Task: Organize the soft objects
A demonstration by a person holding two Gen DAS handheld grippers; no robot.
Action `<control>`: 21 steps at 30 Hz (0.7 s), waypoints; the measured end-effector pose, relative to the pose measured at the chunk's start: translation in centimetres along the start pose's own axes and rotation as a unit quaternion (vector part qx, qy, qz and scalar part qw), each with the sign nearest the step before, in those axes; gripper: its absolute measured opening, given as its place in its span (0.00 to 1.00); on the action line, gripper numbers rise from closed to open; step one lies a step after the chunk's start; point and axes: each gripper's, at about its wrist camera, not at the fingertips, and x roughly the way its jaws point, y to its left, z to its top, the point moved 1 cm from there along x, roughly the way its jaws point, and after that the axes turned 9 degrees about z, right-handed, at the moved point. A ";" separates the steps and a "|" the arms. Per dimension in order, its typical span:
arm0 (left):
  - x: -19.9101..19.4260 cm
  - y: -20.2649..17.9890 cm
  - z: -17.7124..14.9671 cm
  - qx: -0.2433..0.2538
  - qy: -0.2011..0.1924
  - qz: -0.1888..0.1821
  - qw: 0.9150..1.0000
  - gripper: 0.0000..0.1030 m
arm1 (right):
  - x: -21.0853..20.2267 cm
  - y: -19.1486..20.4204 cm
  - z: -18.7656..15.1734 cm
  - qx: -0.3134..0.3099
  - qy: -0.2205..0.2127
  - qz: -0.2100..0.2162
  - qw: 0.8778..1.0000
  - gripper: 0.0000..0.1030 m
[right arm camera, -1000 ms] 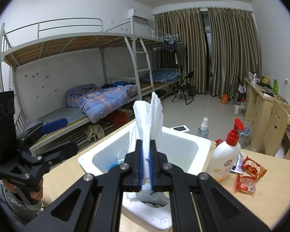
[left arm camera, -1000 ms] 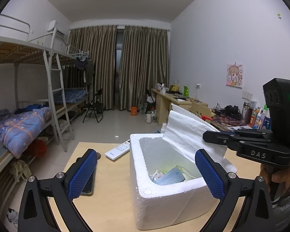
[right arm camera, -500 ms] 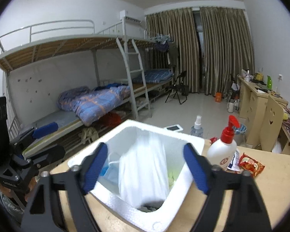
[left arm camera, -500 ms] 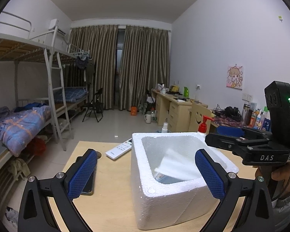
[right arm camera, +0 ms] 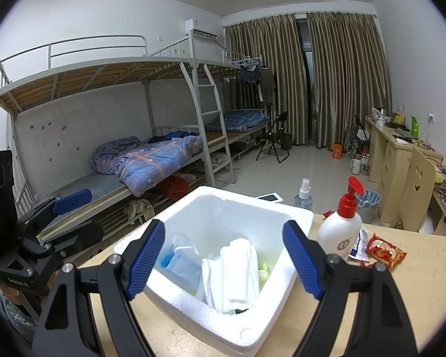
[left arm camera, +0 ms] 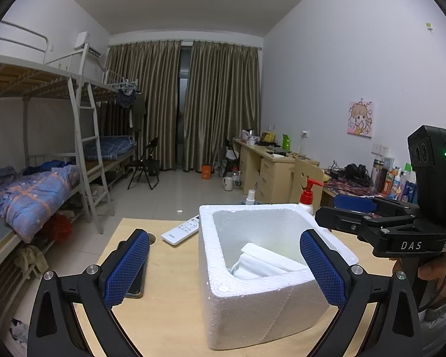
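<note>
While both tongs gape empty | right tongs (right arm camera: 223, 257) — above folded white cloth (right arm camera: 238, 270) | cloth — inside foam box (right arm camera: 294, 217)

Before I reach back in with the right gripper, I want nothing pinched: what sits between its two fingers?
In the right wrist view, the open right gripper frames the foam box; folded white cloth and a blue mask lie inside, untouched.

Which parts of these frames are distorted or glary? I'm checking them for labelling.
Left wrist view: fisheye bends the bunk bed and darkens the corners; a bright patch glares on the foam box inner wall. Right wrist view: the same bending; the folded white cloth is sharp, without motion blur.
</note>
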 end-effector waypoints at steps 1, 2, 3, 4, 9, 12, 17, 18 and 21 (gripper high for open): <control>-0.2 -0.1 0.0 0.001 -0.001 0.001 1.000 0.98 | -0.1 0.0 0.0 0.001 0.000 -0.001 1.000 0.82; -0.3 -0.1 0.0 0.002 -0.001 0.001 1.000 0.98 | -0.3 0.0 -0.1 0.001 -0.001 -0.001 1.000 0.82; -0.5 -0.2 0.0 0.002 -0.002 0.002 1.000 0.98 | -0.4 0.1 -0.1 0.001 -0.002 -0.001 1.000 0.82; -0.6 -0.1 0.0 0.000 -0.003 0.002 1.000 0.98 | -0.5 0.1 -0.1 0.002 -0.002 -0.002 1.000 0.82; -1.2 -1.0 0.3 0.007 -0.006 0.003 1.000 0.98 | -1.3 0.2 -0.2 0.004 -0.006 -0.004 1.000 0.84; -1.4 -1.2 0.2 0.010 -0.004 0.007 1.000 0.98 | -1.9 0.2 -0.3 0.008 -0.011 -0.003 1.000 0.87; -2.0 -1.5 0.1 0.011 -0.004 0.011 1.000 0.98 | -2.4 0.2 -0.5 0.012 -0.012 -0.008 1.000 0.93; -2.0 -1.6 0.2 0.012 -0.004 0.013 1.000 0.98 | -2.5 0.1 -0.5 0.013 -0.013 -0.008 1.000 0.94; -2.5 -1.9 0.3 0.011 -0.005 0.014 1.000 0.98 | -3.0 0.3 -0.7 0.006 -0.013 -0.013 1.000 0.98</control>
